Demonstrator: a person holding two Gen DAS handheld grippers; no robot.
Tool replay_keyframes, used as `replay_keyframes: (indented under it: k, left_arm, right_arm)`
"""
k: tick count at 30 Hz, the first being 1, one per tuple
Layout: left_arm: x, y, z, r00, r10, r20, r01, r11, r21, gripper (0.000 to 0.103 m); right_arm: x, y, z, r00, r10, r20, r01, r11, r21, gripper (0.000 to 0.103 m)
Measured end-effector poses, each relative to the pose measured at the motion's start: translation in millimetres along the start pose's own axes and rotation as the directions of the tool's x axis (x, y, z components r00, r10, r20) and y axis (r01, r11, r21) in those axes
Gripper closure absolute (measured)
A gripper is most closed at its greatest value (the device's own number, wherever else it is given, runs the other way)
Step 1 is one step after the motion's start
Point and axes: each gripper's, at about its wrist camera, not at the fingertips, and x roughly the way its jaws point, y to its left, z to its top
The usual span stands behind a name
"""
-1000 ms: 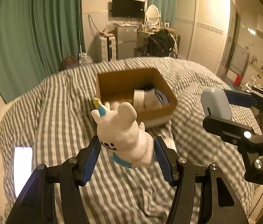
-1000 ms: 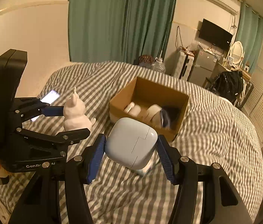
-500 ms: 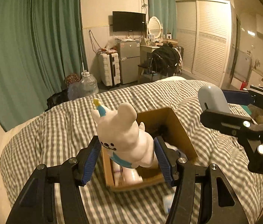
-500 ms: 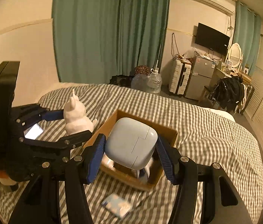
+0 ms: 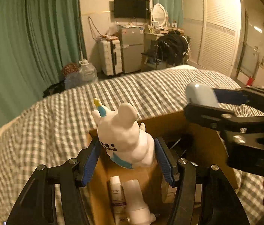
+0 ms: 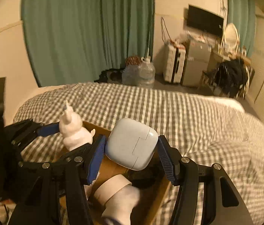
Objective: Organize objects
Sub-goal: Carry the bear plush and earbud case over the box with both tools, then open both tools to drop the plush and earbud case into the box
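Note:
My left gripper (image 5: 127,156) is shut on a white bear figure (image 5: 125,136) with a blue cone hat, held above the open cardboard box (image 5: 205,144). My right gripper (image 6: 131,152) is shut on a pale blue rounded case (image 6: 132,143), also over the box (image 6: 158,193). In the left wrist view the case (image 5: 200,94) and right gripper sit to the right. In the right wrist view the bear (image 6: 73,131) sits to the left. The box holds a white bottle (image 5: 118,195), a tape roll (image 6: 111,189) and dark items.
The box rests on a grey-checked bed cover (image 5: 57,116). Green curtains (image 6: 87,28), a suitcase (image 5: 109,56), a small fridge (image 5: 132,48), water jugs (image 6: 143,73) and a wardrobe (image 5: 218,37) stand beyond the bed.
Both grippers have moved forward with their objects, from short of the box to right over its opening. The box now fills the lower part of both views.

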Motion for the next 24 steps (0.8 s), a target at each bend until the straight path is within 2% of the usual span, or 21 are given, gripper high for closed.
replay_keyframes:
  k: [7,21,24]
  left_arm:
    - [31,-5,-22,0.996,-0.010,-0.086,0.012,1.000,0.021,0.043]
    - [36,-8,-37,0.995,0.014,-0.100,-0.014,1.000,-0.001,0.040]
    - [23,-8,-41,0.997,0.020,-0.072,-0.020,1.000,-0.005,0.025]
  right_arm:
    - [53,-3,-26,0.994,0.021,-0.103,-0.023,1.000,-0.020,0.047]
    - [82,-9,-42,0.992,0.041,-0.122,-0.043,0.999,-0.011,0.047]
    - [76,-7,-39,0.995,0.049,-0.082,-0.051,0.998,-0.022,0.047]
